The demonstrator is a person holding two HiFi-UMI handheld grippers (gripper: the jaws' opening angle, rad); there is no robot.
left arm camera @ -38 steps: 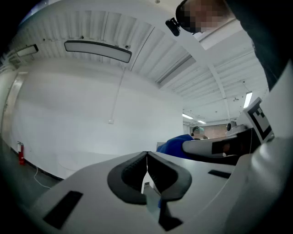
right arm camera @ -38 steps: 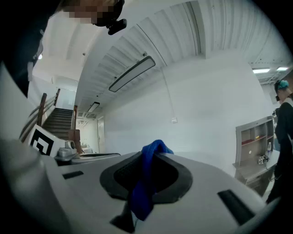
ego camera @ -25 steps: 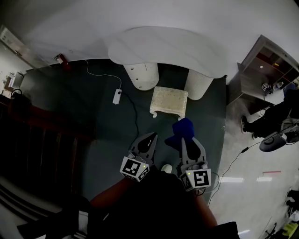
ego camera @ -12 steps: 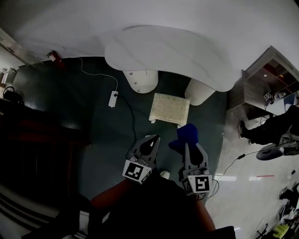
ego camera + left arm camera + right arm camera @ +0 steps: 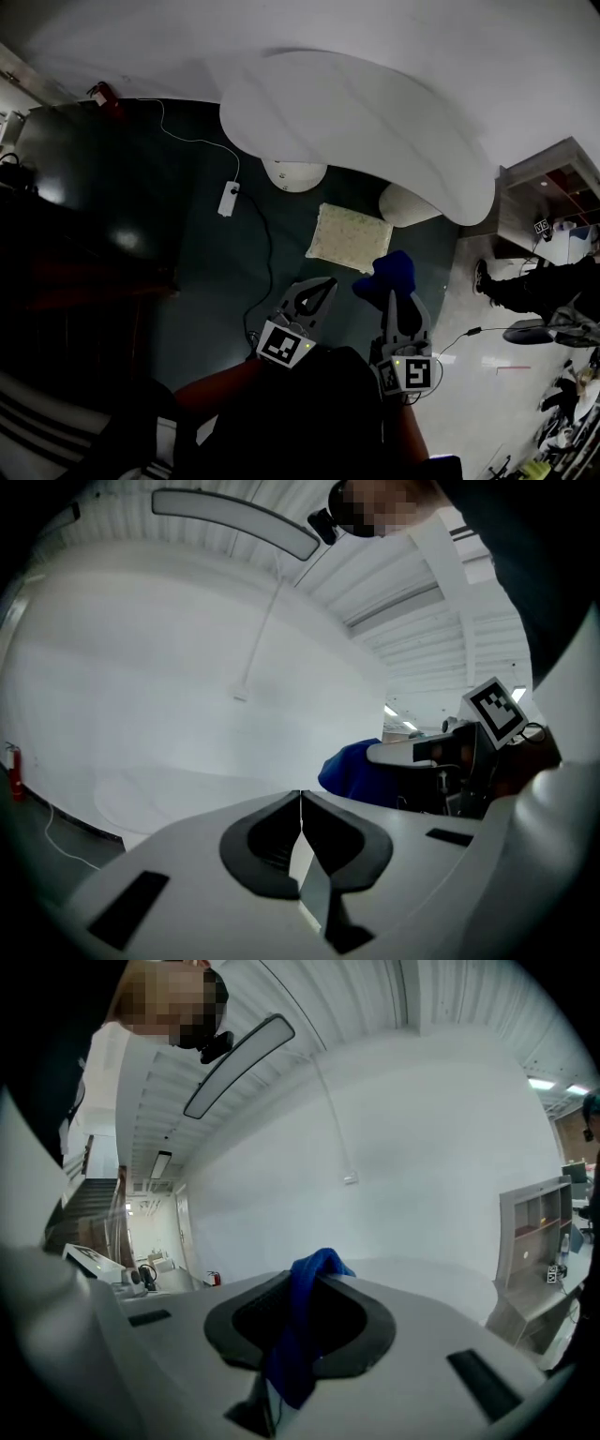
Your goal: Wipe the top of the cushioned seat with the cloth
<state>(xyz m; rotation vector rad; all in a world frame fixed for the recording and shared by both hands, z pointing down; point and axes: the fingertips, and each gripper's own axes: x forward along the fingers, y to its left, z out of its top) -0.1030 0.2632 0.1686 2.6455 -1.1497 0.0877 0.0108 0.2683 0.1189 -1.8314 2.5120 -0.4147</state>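
Right gripper view: right gripper jaws clenched on cloth; left gripper jaws pressed together, empty. We'd lower cloth flat onto cushioned seat, w/ overlapping strokes.

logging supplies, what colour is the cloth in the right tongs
Blue. The cloth shows best in the right gripper view.

Head view dim, underexposed, floor near black at left, white table top brightest; both gripper views bright, washed pale under a long ceiling lamp, fisheye bending, dark vignette corners, cloth near lens soft.
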